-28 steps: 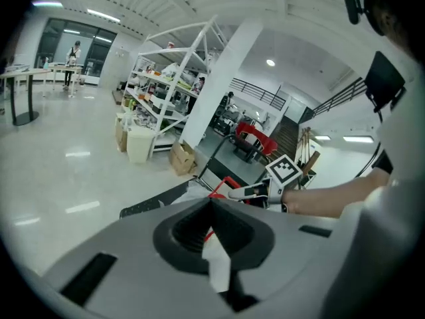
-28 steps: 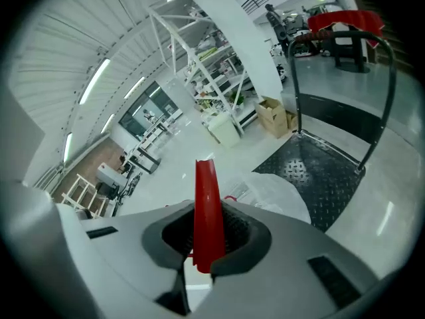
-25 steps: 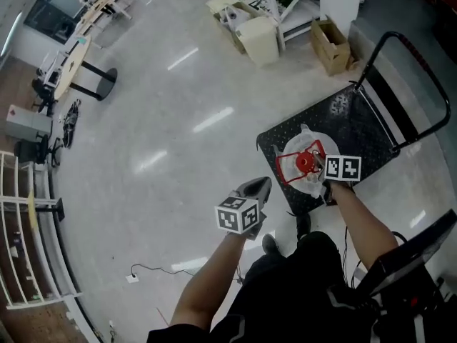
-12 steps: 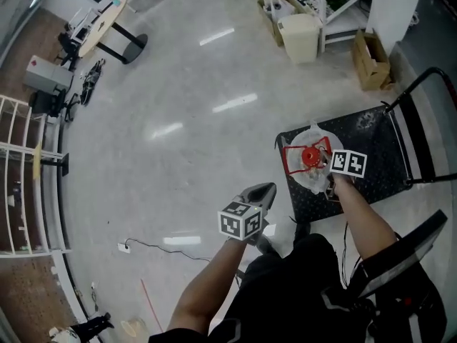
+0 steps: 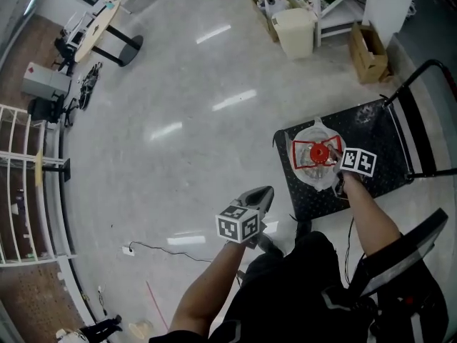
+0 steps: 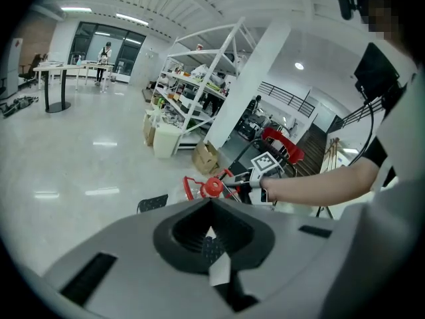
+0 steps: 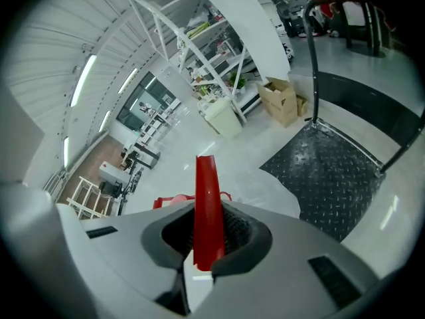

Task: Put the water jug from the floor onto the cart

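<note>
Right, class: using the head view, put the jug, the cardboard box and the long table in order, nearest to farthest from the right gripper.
1. Jug: over the cart, held by the right gripper.
2. Cardboard box: farther up, beyond the cart.
3. Long table: far top left.
</note>
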### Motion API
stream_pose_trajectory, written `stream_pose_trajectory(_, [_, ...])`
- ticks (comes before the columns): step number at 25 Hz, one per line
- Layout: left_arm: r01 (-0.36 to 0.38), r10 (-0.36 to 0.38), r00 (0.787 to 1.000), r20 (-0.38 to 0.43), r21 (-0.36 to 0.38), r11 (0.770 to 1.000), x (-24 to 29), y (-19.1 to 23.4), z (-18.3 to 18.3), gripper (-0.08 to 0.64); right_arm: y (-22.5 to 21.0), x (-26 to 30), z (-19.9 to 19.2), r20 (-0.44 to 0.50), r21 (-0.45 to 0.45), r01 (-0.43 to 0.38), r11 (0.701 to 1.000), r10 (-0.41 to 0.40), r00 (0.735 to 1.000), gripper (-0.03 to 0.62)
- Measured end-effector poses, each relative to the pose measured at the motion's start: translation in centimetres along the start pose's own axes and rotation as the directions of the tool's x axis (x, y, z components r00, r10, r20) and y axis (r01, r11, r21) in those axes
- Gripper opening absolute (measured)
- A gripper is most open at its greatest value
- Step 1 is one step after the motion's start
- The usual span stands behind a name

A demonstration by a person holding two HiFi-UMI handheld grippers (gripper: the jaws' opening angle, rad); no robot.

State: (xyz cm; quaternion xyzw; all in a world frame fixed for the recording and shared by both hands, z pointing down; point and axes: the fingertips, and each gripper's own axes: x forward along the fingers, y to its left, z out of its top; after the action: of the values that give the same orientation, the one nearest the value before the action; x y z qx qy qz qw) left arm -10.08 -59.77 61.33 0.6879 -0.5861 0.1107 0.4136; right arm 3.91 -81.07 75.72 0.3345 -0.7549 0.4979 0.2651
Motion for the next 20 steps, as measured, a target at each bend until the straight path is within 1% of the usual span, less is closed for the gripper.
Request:
stream_pose_trajectory(3, [0.021, -0.021, 1.000, 0.001, 0.002, 1.000, 0.8, -0.7, 0.8, 0.000, -1.8, -0.6, -0.2, -0.006, 0.025, -0.008, 1.000, 0.008, 1.000, 0.041])
stream_pose_trajectory(6, [0.036, -0.036, 0.999, -0.004, 0.030, 0.999, 1.2, -1.3, 1.7, 0.000, -2.3, -0.6, -0.5, 0.004, 0.047, -0.029, 0.998, 0.029, 1.000, 0.042])
stream_pose_trajectory(8, [0.052, -0.051, 0.999, -0.012, 0.050, 0.997, 1.2, -1.9, 1.9, 0.000, -2.5, -1.0, -0.7, 0.010, 0.013, -0.015, 1.000, 0.015, 1.000, 0.044])
stream_pose_trajectory(9, [0.060, -0.059, 0.998, -0.017, 0.064, 0.996, 1.1, -2.1, 2.0, 0.000, -2.6, -1.3, -0.7, 0.016, -0.013, -0.005, 1.000, 0.005, 1.000, 0.063])
stream_pose_trajectory(11, [0.072, -0.070, 0.997, -0.026, 0.091, 0.993, 1.0, -2.3, 2.3, 0.000, -2.8, -2.2, -0.4, 0.037, -0.050, 0.007, 0.999, -0.005, 0.999, 0.126])
stream_pose_trajectory(13, [0.083, -0.081, 0.996, -0.026, 0.105, 0.991, 1.1, -2.4, 2.5, 0.000, -3.2, -3.4, 0.1, 0.058, -0.071, 0.017, 0.997, -0.013, 0.998, 0.144])
stream_pose_trajectory(16, [0.106, -0.106, 0.994, -0.006, 0.119, 0.987, 1.1, -2.7, 3.3, 0.000, -3.3, -5.9, 0.9, 0.116, -0.106, 0.044, 0.993, -0.032, 0.993, 0.147])
stream_pose_trajectory(20, [0.151, -0.157, 0.987, 0.027, 0.156, 0.976, 1.4, -3.1, 4.4, 0.000, -1.9, -9.8, 1.5, 0.233, -0.133, 0.075, 0.988, -0.042, 0.972, 0.147])
